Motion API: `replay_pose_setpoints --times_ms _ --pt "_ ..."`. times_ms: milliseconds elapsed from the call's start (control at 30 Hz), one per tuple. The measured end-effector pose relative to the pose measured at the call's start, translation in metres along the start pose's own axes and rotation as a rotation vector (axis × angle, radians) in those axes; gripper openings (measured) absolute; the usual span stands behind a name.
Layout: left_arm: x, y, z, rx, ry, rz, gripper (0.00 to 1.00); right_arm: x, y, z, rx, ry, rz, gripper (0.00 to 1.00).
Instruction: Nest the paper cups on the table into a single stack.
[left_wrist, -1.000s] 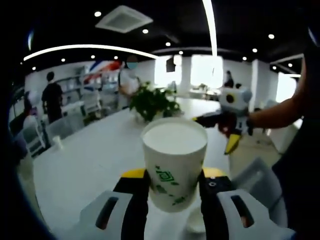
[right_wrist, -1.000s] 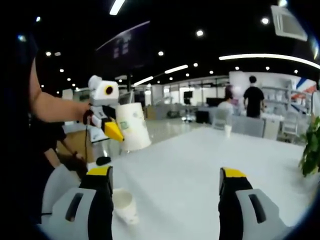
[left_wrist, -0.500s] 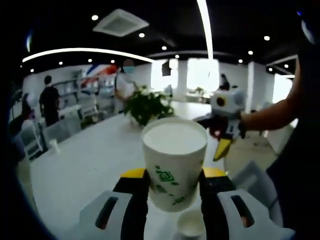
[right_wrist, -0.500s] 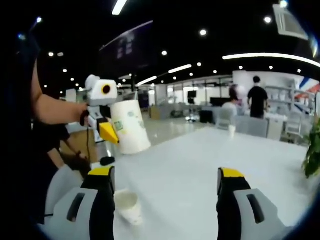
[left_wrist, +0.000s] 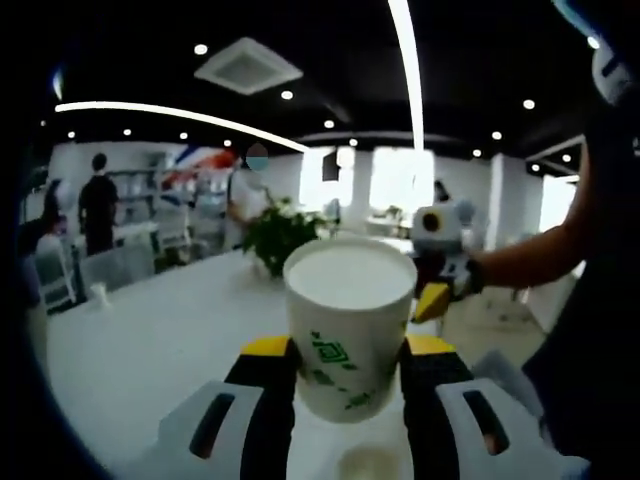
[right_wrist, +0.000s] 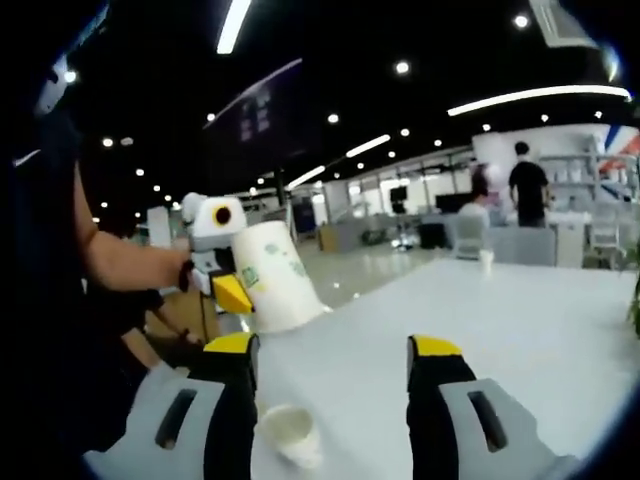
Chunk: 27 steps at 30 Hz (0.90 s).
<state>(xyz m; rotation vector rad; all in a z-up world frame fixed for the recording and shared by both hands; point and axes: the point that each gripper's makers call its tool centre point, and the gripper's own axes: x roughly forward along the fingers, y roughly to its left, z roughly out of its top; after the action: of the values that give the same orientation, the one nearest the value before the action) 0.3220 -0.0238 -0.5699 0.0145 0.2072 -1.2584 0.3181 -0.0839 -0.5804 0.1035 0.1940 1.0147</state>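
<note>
My left gripper (left_wrist: 350, 372) is shut on a white paper cup (left_wrist: 350, 325) with a green print, held upright above the white table (left_wrist: 150, 340). In the right gripper view, that left gripper (right_wrist: 222, 268) shows at the left with the held cup (right_wrist: 275, 275) tilted. A second, smaller paper cup (right_wrist: 290, 436) stands mouth up on the table, low between the jaws of my open right gripper (right_wrist: 334, 350). The left gripper view catches this table cup (left_wrist: 367, 463) at the bottom edge, below the held cup. The right gripper (left_wrist: 437, 262) appears there at the right, held in a hand.
A potted plant (left_wrist: 275, 230) stands on the far part of the table. One more small cup (right_wrist: 486, 262) sits far off on the table near grey chairs. People stand in the background. The table edge runs close to the person at the near side.
Both views have shifted with the hands. The right gripper's jaws stand a little closer together, and the table cup now lies nearer between them. The left gripper still holds its cup.
</note>
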Motion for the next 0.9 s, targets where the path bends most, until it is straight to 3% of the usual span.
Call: replay_pose_setpoints --times_ms 167,300,400,700,900 --pt "-0.003 -0.003 0.003 -0.013 -0.043 -0.003 0.39 0.006 0.015 0.010 0.030 -0.014 0.062 0.52" --pt "-0.006 -0.006 0.011 -0.031 -0.101 -0.019 0.39 0.012 0.026 0.006 0.065 0.016 0.118 0.46" --pt "-0.006 -0.009 0.012 -0.038 -0.106 -0.030 0.39 0.015 0.036 0.006 0.078 0.023 0.161 0.38" --pt "-0.008 -0.016 0.014 -0.054 -0.142 -0.057 0.39 0.018 0.055 0.011 0.144 0.004 0.245 0.36" --pt "-0.010 -0.018 0.012 -0.048 -0.141 -0.083 0.39 0.017 0.057 0.020 0.177 -0.019 0.269 0.30"
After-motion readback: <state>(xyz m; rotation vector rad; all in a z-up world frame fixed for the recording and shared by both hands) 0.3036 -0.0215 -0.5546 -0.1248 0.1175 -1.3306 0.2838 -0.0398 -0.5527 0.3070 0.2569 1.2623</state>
